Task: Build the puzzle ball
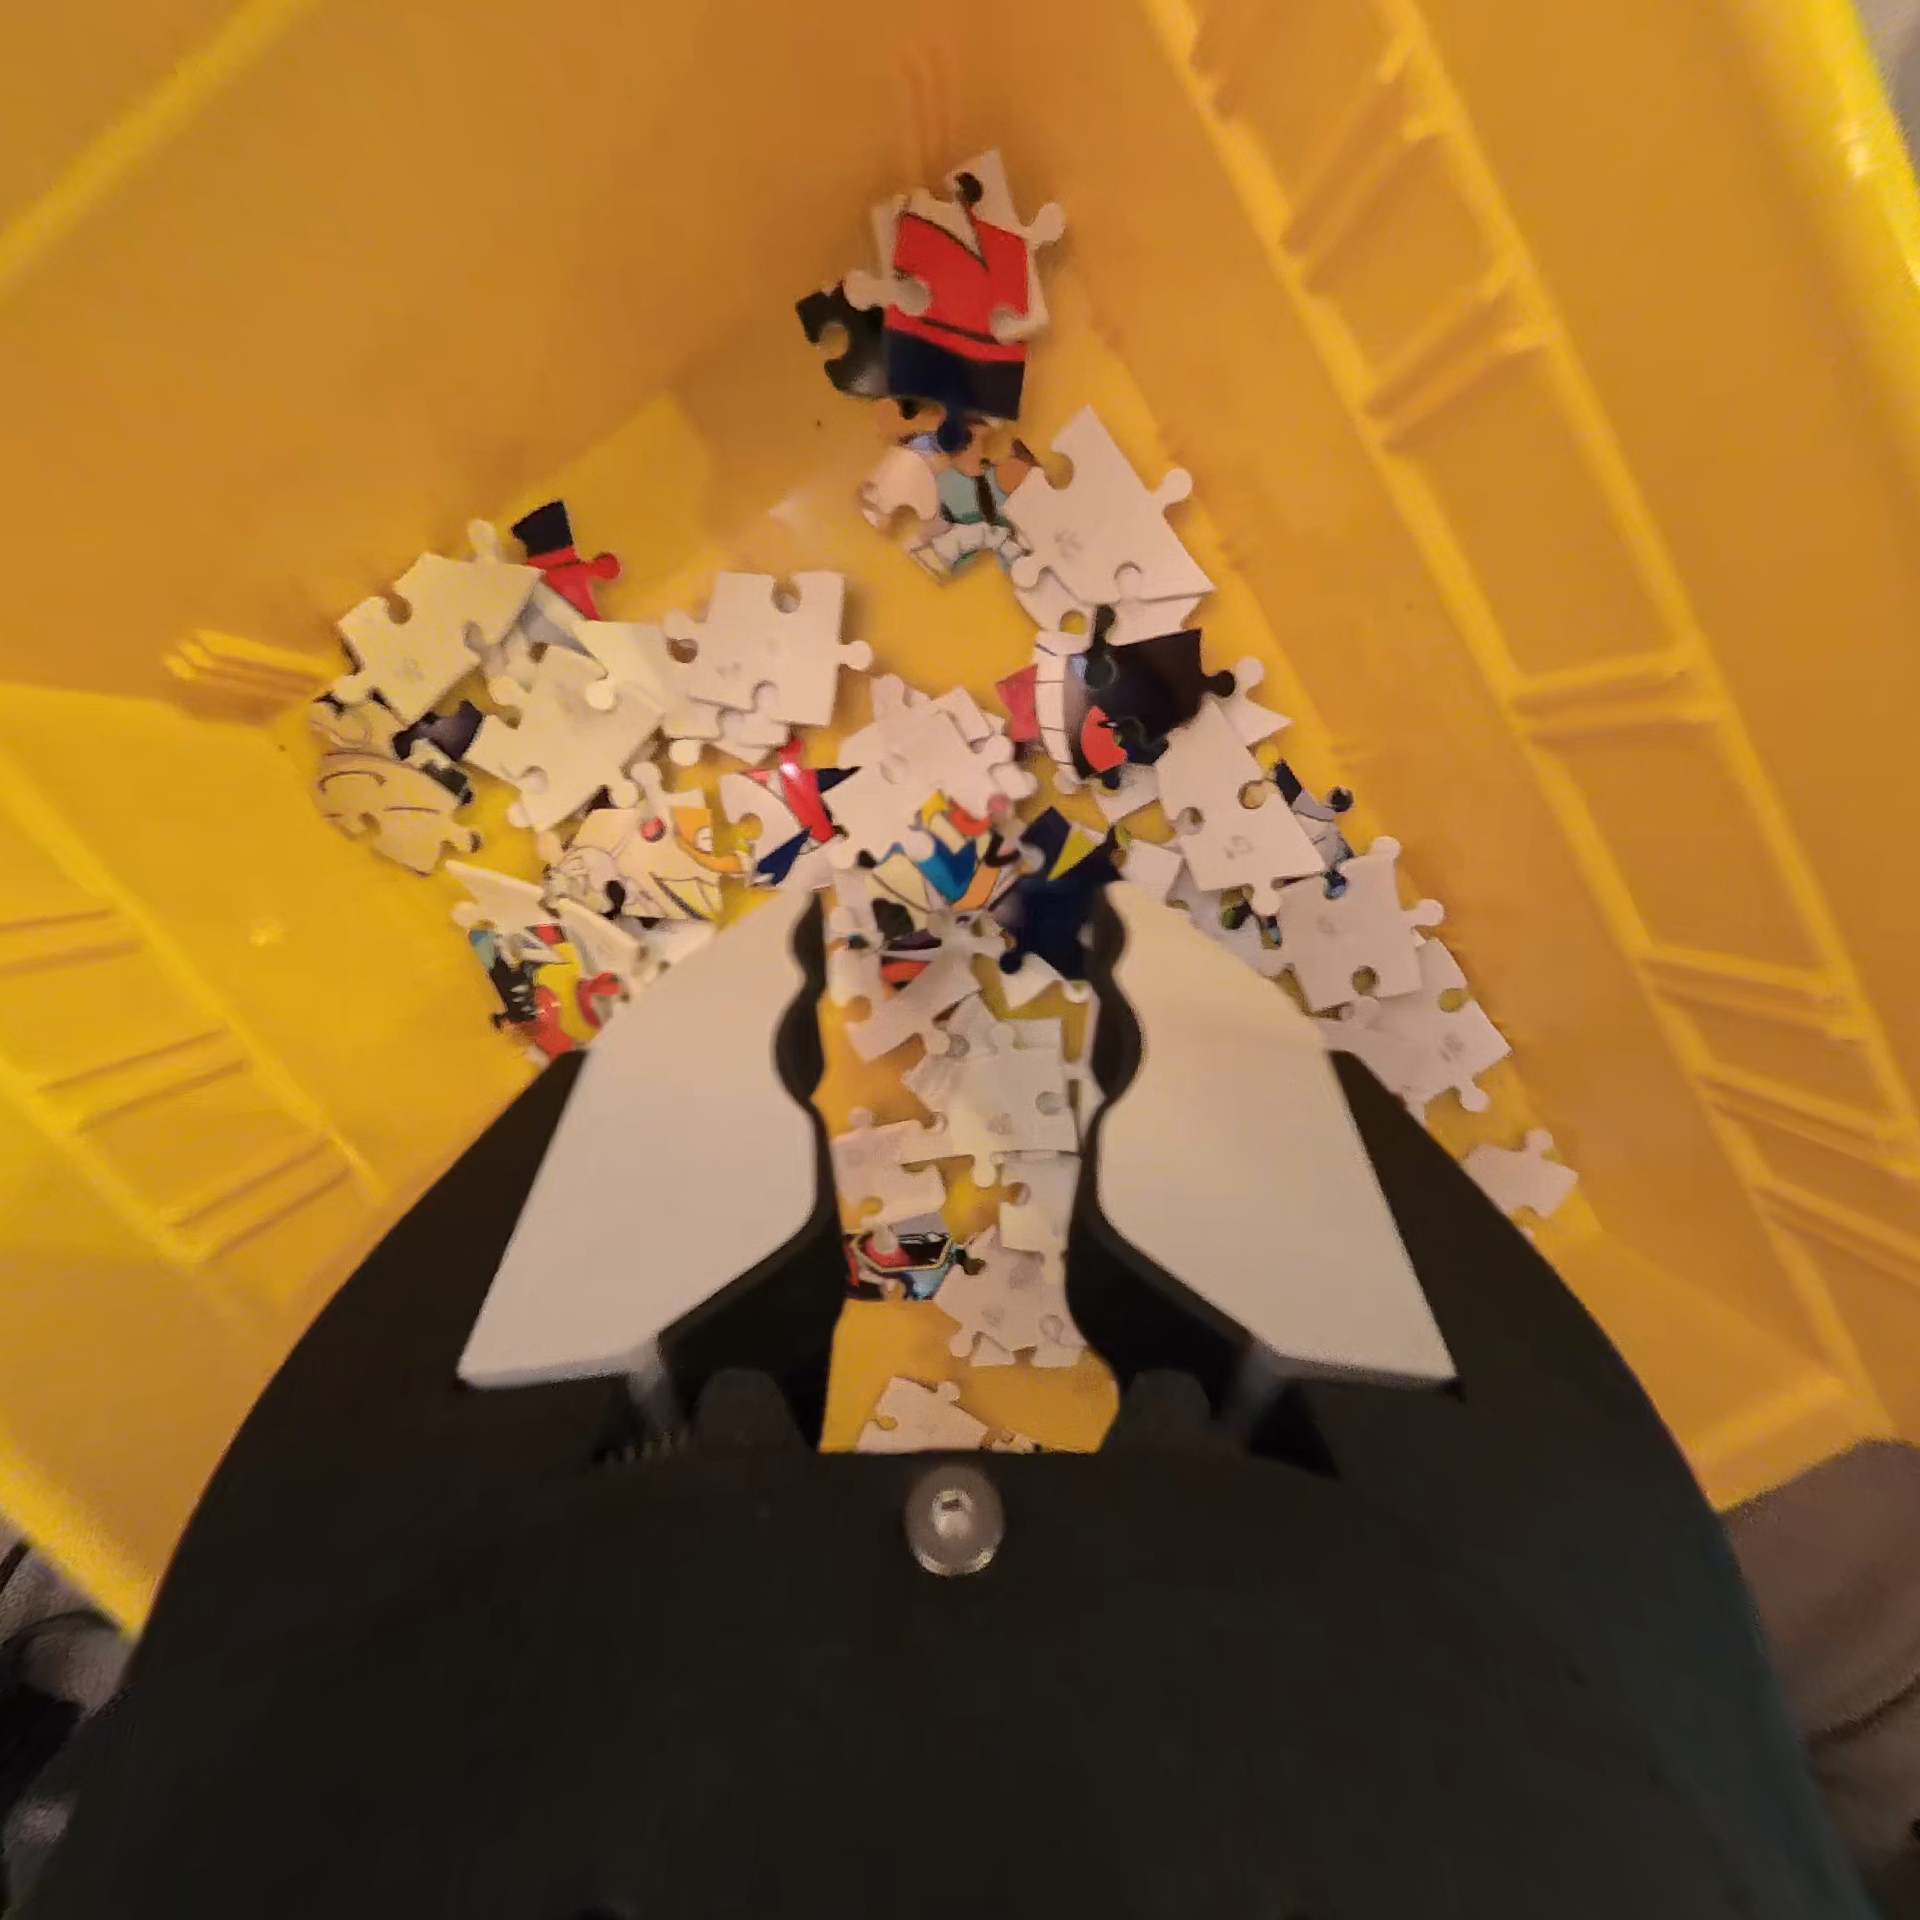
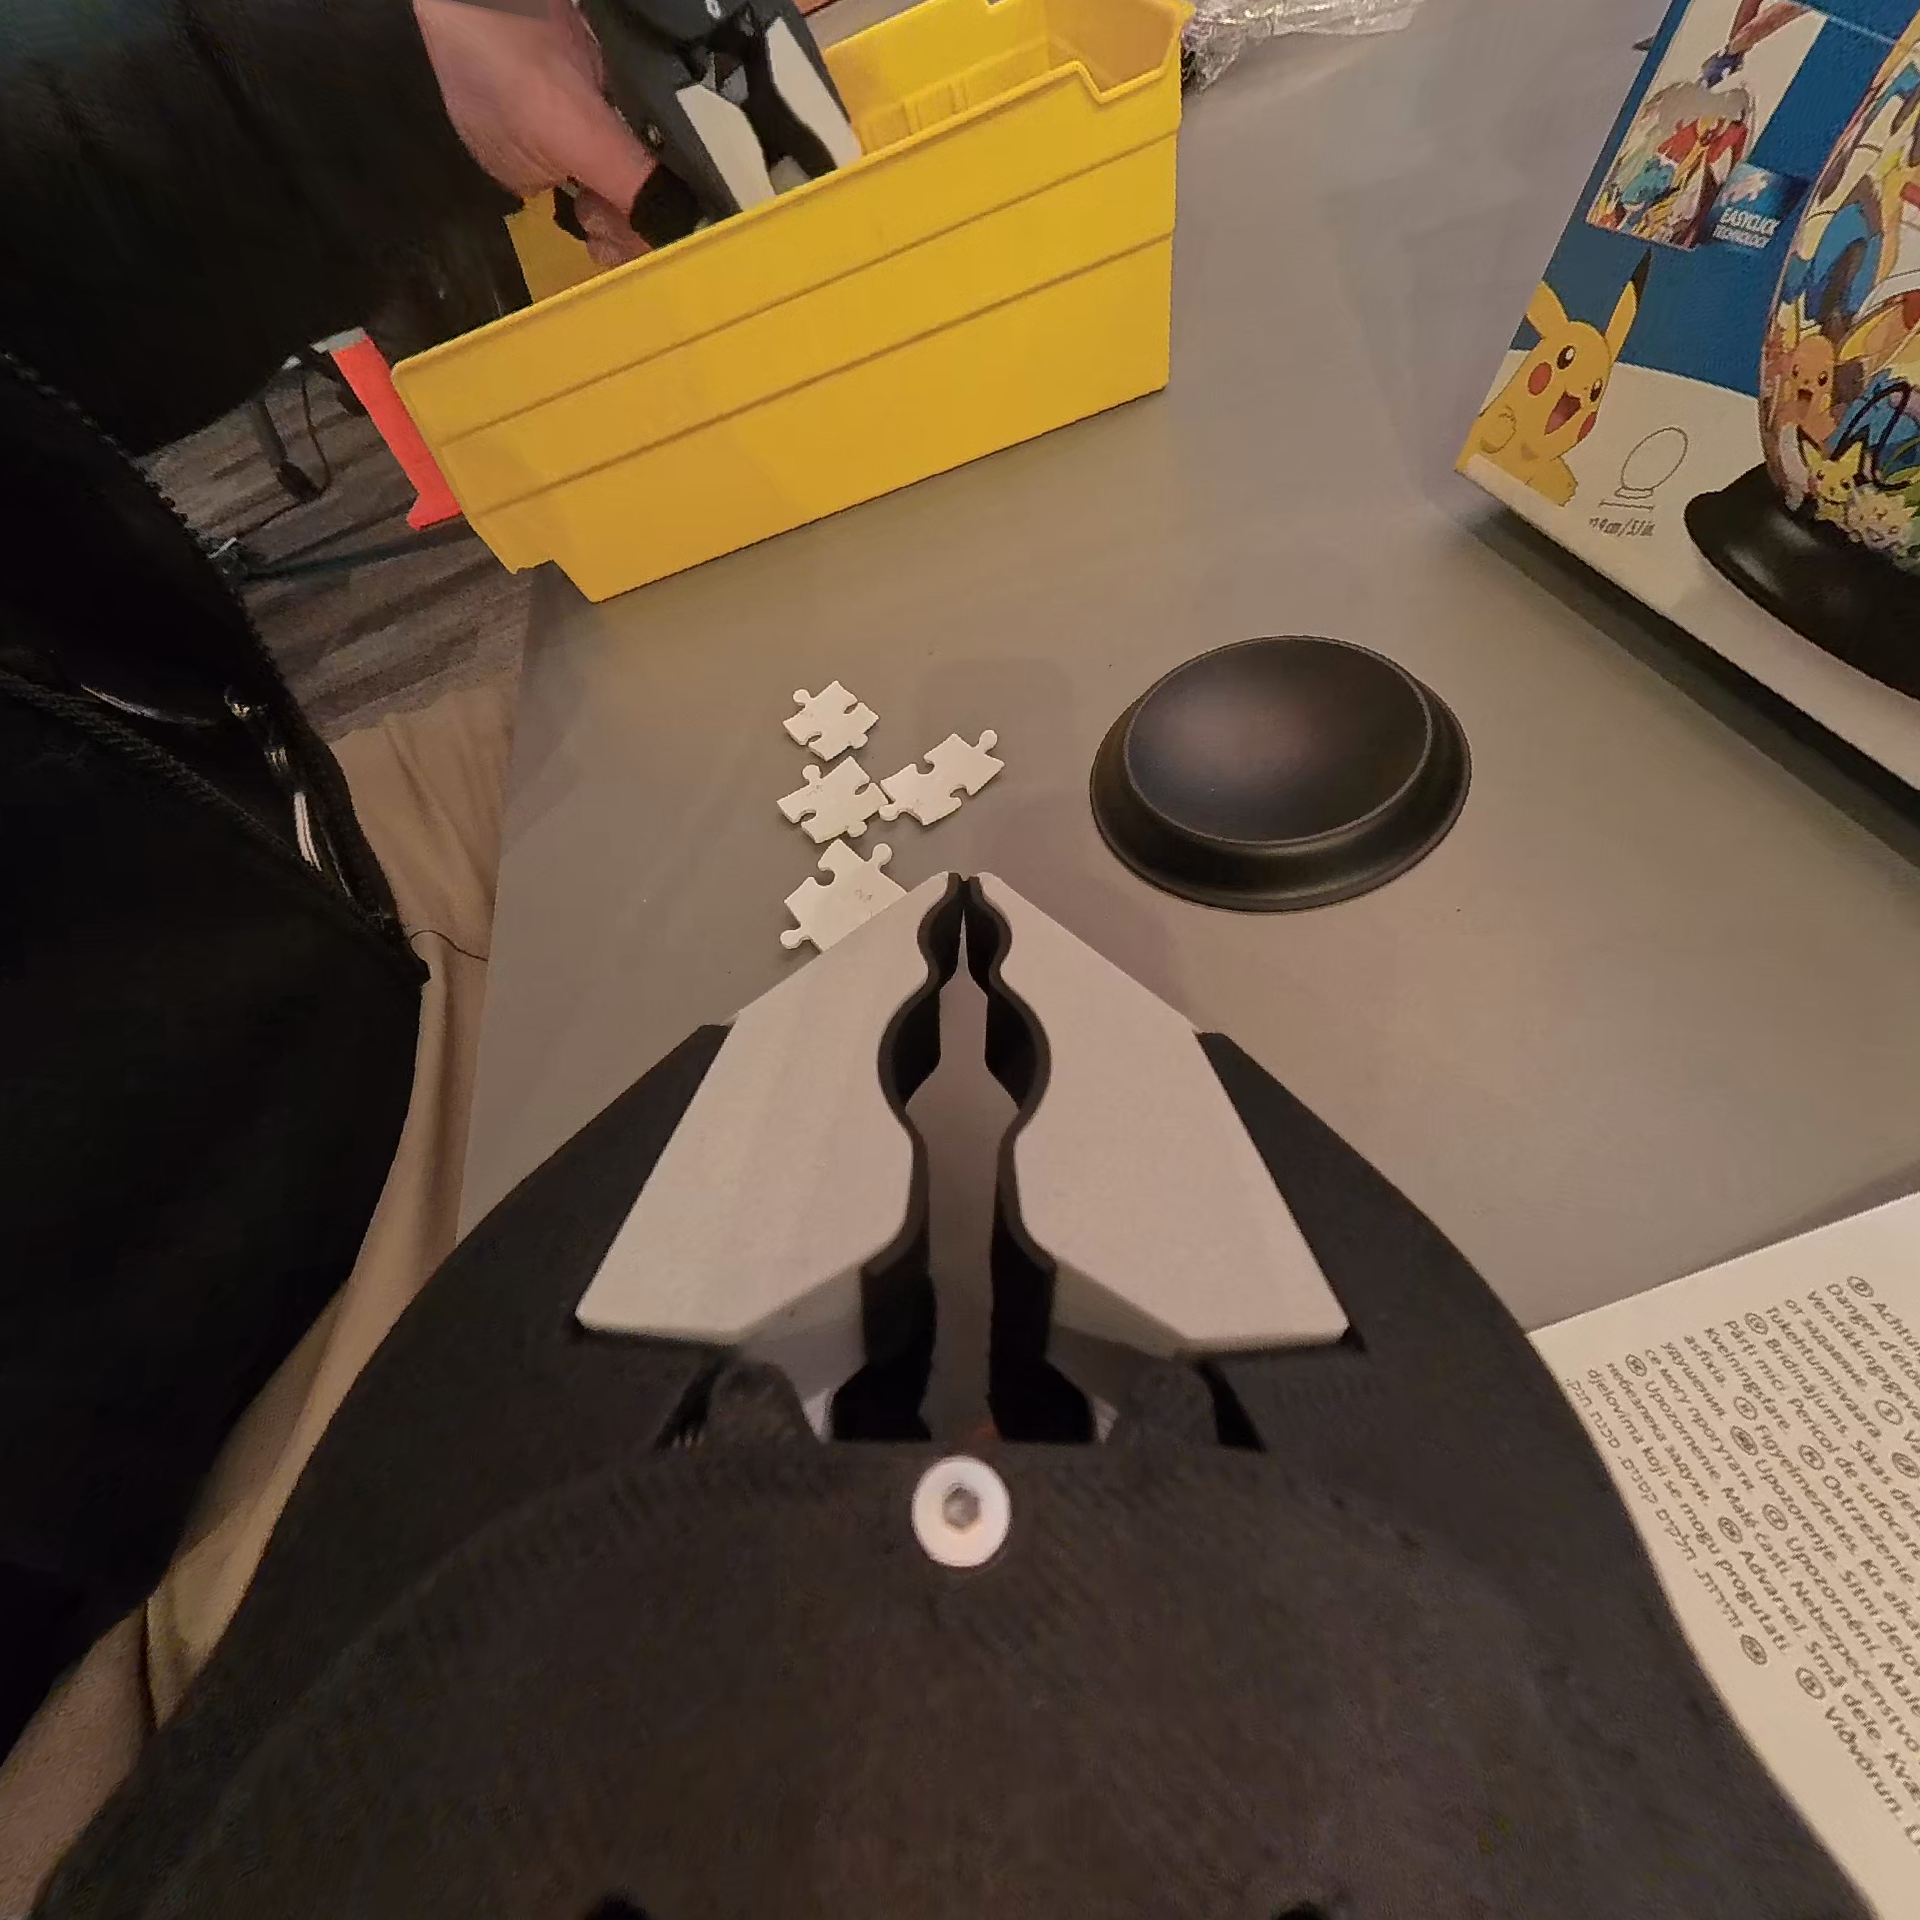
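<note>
The left gripper [image 1: 956, 935], jaws apart, hung over loose white-backed puzzle pieces [image 1: 935, 790] heaped in the yellow plastic bin [image 1: 1455, 520]. Only the right wrist view showed the right gripper [image 2: 964, 883], fingertips together and empty, just beside four white pieces [image 2: 831, 800] on the grey table [image 2: 1351, 1091] near a black round stand [image 2: 1280, 774].

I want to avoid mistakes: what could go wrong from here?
1. The open left gripper hangs over overlapping cardboard puzzle pieces in the yellow plastic bin; it may pinch several together.
2. The four white pieces lie beside the shut right gripper, which may push them.
</note>
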